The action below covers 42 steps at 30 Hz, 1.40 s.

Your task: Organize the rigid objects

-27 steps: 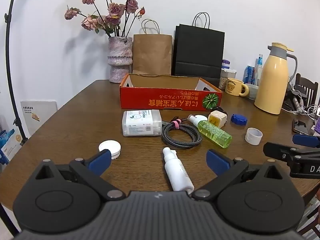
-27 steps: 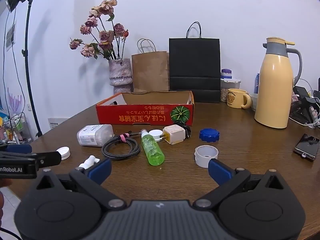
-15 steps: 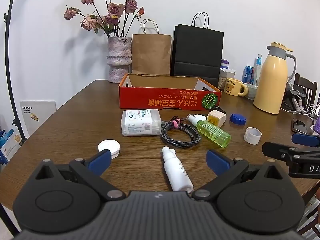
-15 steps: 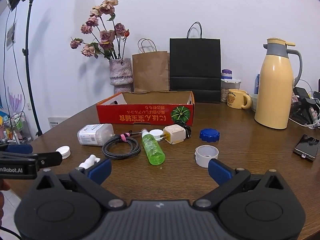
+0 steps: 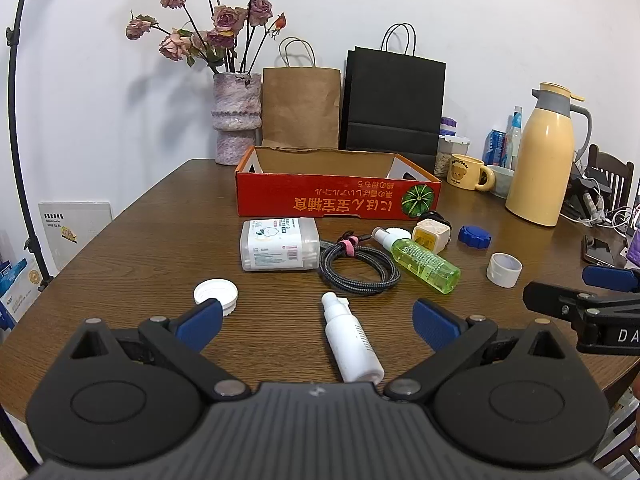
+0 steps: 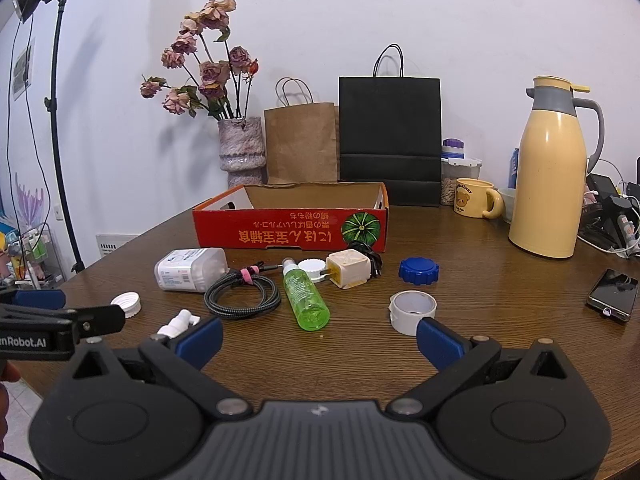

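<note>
Brown wood table (image 5: 140,240), rounded edge, white wall behind. At the back: vase w/ dried roses (image 5: 236,120), brown paper bag (image 5: 300,108), black paper bag (image 5: 394,108). Right side: yellow thermos (image 5: 540,160), bear mug (image 5: 466,172). Light stand at left in both views.

Red cardboard box (image 5: 340,198) sits mid-table, open top; I can't see its floor. In front of it, a loose row on the table: white rectangular container (image 5: 278,244) lying on its side, coiled braided cable (image 5: 358,268) w/ pink tie just right of it, green bottle (image 5: 424,260) lying down, cream plug cube (image 5: 430,234), blue cap (image 5: 474,236), white ring cap (image 5: 504,269). Nearer me: white lid (image 5: 214,292) and white spray bottle (image 5: 352,340), lying nozzle away from me.

My left gripper (image 5: 316,320): jaws spread wide, nothing held; spray bottle lies between the fingers, apart from both pads. My right gripper (image 6: 320,338): also wide, empty; right pad overlaps the ring cap (image 6: 412,310) in view, contact unclear.

Right cam only: phone (image 6: 612,294) flat on table at far right, lamp head top left, green bottle's neck by a small white ridged cap (image 6: 312,268). Left cam only: white box on floor, chair back at right edge. Each cam catches the other gripper at its edge.
</note>
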### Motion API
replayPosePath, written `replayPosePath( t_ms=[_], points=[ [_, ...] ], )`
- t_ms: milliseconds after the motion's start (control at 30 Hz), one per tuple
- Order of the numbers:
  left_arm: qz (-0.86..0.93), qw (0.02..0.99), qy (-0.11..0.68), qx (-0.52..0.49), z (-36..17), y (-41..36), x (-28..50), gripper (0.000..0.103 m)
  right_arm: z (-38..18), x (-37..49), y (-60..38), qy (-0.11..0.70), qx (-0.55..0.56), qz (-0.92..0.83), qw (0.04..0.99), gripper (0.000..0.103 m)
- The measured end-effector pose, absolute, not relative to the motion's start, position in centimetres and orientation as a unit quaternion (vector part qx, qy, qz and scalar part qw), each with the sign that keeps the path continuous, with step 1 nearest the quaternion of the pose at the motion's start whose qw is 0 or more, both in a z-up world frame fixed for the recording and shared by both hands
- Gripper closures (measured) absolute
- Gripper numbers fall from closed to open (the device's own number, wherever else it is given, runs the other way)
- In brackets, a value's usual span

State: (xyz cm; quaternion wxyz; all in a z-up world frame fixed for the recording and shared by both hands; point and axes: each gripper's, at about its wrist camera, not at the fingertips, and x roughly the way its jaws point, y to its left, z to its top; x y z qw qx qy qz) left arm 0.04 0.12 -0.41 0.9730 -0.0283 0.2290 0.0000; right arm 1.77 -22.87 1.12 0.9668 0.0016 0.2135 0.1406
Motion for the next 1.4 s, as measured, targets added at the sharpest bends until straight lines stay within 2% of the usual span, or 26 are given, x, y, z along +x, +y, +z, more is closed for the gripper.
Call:
replayPosePath(
  t_ms=[1400],
  points=[
    [-0.001, 0.973, 0.231, -0.024, -0.43, -0.2, -0.04, 0.0, 1.29, 1.25, -23.05, 0.207, 0.003, 0.14, 0.968, 0.0]
  ],
)
